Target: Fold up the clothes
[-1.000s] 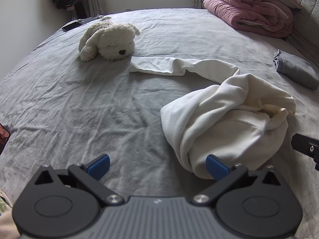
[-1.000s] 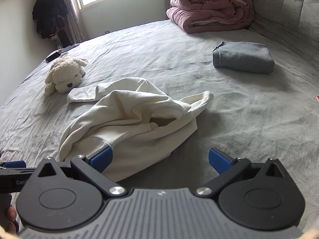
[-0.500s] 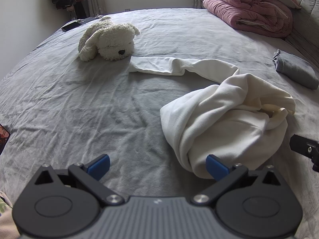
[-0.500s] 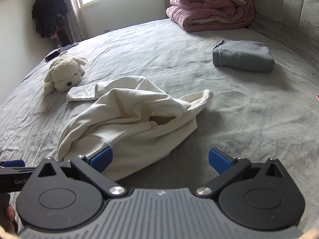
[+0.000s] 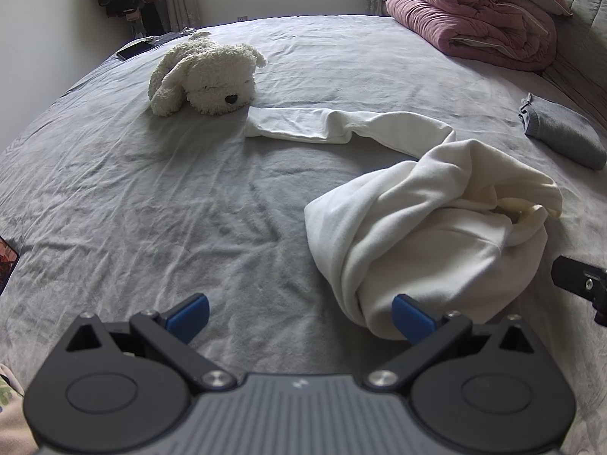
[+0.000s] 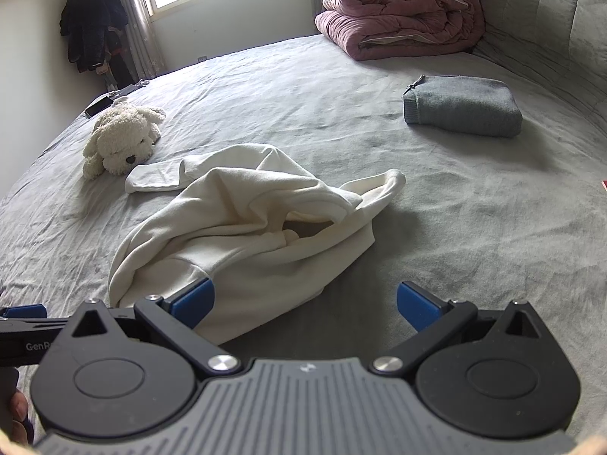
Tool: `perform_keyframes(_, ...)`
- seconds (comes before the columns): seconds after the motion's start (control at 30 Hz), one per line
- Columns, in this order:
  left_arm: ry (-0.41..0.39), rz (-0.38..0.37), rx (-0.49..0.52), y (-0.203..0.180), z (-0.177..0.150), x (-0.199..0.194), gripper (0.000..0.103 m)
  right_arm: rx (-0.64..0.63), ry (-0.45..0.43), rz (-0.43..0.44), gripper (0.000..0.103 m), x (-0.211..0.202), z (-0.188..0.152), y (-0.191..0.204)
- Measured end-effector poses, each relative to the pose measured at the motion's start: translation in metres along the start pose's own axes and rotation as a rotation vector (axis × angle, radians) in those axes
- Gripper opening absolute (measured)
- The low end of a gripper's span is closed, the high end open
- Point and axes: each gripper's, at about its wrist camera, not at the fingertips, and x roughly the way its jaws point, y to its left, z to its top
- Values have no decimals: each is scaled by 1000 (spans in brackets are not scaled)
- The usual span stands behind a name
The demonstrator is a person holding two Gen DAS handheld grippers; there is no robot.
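Observation:
A crumpled cream-white sweatshirt (image 5: 425,235) (image 6: 242,239) lies bunched on the grey bed, one sleeve (image 5: 326,127) stretched out toward a plush dog. My left gripper (image 5: 299,316) is open just above the sheet, its right blue pad (image 5: 411,318) at the garment's near edge. My right gripper (image 6: 305,305) is open too, with its left pad (image 6: 193,299) over the sweatshirt's near hem and nothing between the fingers. The left gripper's tip (image 6: 22,311) shows at the left edge of the right wrist view.
A white plush dog (image 5: 206,76) (image 6: 121,136) lies at the far left. A folded grey garment (image 6: 463,106) (image 5: 561,136) sits at the right. A pink duvet (image 6: 402,15) is stacked at the headboard. A phone (image 5: 134,49) lies near the far bed edge.
Both grippers have barely shifted; the sweatshirt sits slightly nearer in the right wrist view. Jaws stay open and the cloth lies as before.

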Motion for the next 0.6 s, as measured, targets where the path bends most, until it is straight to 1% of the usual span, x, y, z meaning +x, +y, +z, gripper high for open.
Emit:
perform_keyframes(0.23, -1, -12, -2, 1, 1, 0, 102, 4, 3, 0, 103, 1, 0, -1)
perform_keyframes(0.4, -38, -27, 15, -1, 8, -2, 102, 21, 11, -6, 103, 6, 3, -7)
perform_keyframes(0.5, -61, -54, 7, -1, 16, 4, 102, 29, 12, -7, 103, 10, 6, -11)
perform_keyframes(0.6, -65, -83, 11, -4, 23, 14, 103, 30, 24, -2, 103, 18, 10, -15)
